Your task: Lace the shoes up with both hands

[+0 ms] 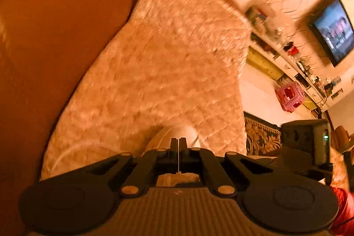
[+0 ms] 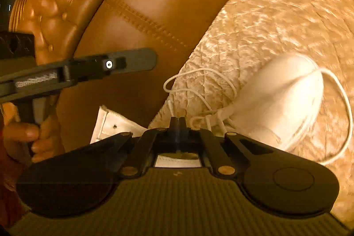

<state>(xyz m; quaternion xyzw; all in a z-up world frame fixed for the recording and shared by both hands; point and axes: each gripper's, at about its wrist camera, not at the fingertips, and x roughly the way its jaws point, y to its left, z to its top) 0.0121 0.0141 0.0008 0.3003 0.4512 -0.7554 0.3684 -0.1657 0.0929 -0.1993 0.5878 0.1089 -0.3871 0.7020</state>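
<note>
A white shoe [image 2: 281, 98] lies on a pale textured cloth [image 2: 276, 14], toe pointing away, with its white lace [image 2: 199, 72] in loose loops around it. My right gripper [image 2: 177, 121] is shut just in front of the shoe's lacing, and a lace end runs into its fingertips. My left gripper [image 2: 153, 58] hovers to the left over the leather, seen side-on with no strand hanging from it. In the left wrist view my left gripper [image 1: 178, 142] is shut, a thin pale line between its fingers, and the shoe's toe [image 1: 177, 133] lies just beyond.
The cloth [image 1: 177, 48] covers a brown leather sofa [image 2: 154, 14]. A white leather piece [image 2: 115, 125] with an eyelet lies left of my right gripper. A hand [image 2: 22, 132] holds the left gripper's handle. A television [image 1: 334, 30] and a pink stool [image 1: 289, 96] are far off.
</note>
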